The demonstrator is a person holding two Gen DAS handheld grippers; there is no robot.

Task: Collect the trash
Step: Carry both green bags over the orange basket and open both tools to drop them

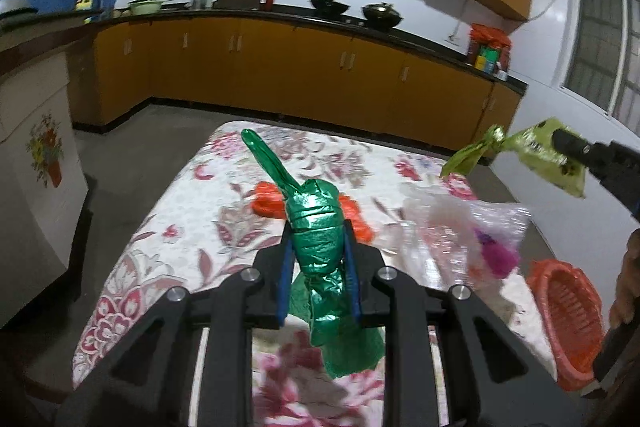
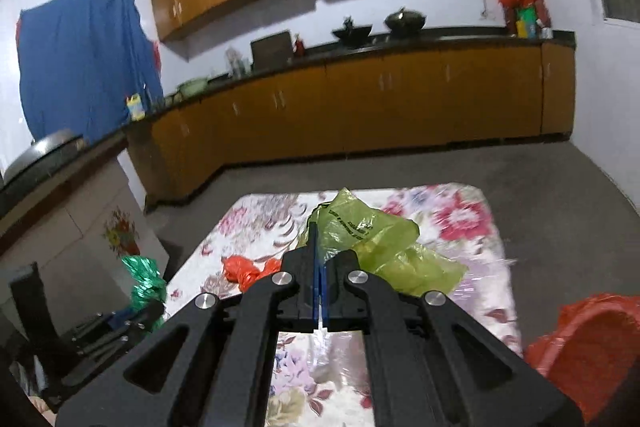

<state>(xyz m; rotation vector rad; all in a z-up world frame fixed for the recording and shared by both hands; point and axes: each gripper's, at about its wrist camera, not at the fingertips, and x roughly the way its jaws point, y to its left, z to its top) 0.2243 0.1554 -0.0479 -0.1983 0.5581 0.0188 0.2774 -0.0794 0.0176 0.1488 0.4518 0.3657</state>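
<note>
Left wrist view: the left tongs [image 1: 318,267] are closed on one green plastic bag [image 1: 318,239], bunched and twisted, its pointed tail sticking up and away past the tips. The blue pads [image 1: 283,287] press it from both sides, the jaws only a little apart around the wad. Below the bag lies the worktop [image 1: 160,247] with its flowered cloth. On that cloth, just beyond the green bag, lies one crumpled orange bag [image 1: 268,201]; to the right of the green bag lies one clear plastic bag [image 1: 460,227] with something pink inside. One orange basket [image 1: 568,311] stands at the cloth's right edge, near the clear bag. Up to the right of the green bag, well apart from it and off the cloth, the right tongs [image 1: 560,141] hold one yellow-green bag [image 1: 536,151] in the air.

Right wrist view: the right tongs [image 2: 319,247] are fully shut, blue pads [image 2: 316,267] together, pinching the yellow-green bag [image 2: 380,239], which spills to the right of the tips above the flowered worktop [image 2: 460,219]. The orange bag [image 2: 244,269] lies on the cloth just left of the tongs. The green bag [image 2: 144,279] shows far left of them, gripped by the left tongs [image 2: 150,307]. The orange basket [image 2: 592,343] is at lower right, blurred.
</note>
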